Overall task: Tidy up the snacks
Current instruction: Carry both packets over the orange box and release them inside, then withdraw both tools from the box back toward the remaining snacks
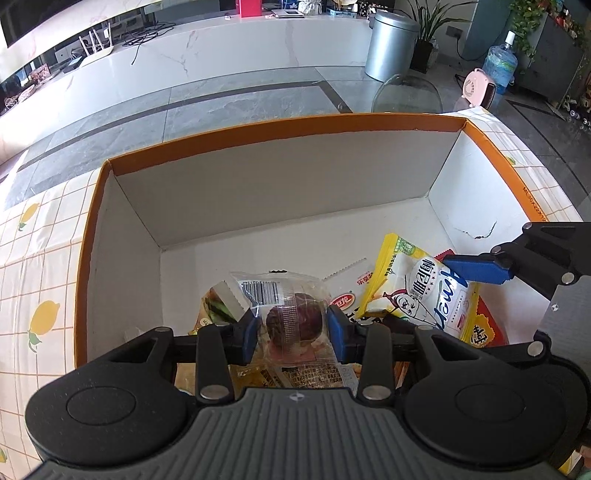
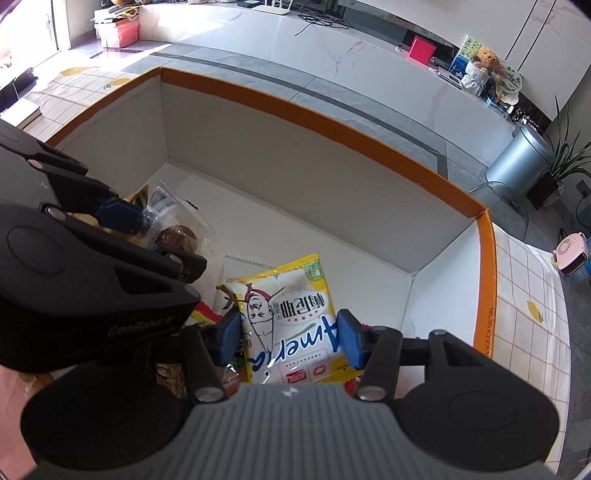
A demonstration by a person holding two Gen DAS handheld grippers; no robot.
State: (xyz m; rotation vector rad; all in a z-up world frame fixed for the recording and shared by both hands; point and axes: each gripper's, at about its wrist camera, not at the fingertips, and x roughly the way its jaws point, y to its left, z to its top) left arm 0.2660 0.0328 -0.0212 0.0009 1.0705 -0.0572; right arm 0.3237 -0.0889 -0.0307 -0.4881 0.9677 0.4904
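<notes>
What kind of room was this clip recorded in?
Probably a home living room. A long marble TV console carries a wifi router, potted plants stand beside a metal bin, and a water jug sits on the tiled floor. The snack box rests on a lemon-print tablecloth.

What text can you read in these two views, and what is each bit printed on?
"Amerıa", roughly, seen upside down: yellow and white snack bag.
"GenRobot.AI", faint: left gripper body.
"ML30X22X…", cut off: orange box rim.
Chinese characters: same bag, red packets; not transcribed.
Barcode digits on clear pastry wrapper: too small.
</notes>
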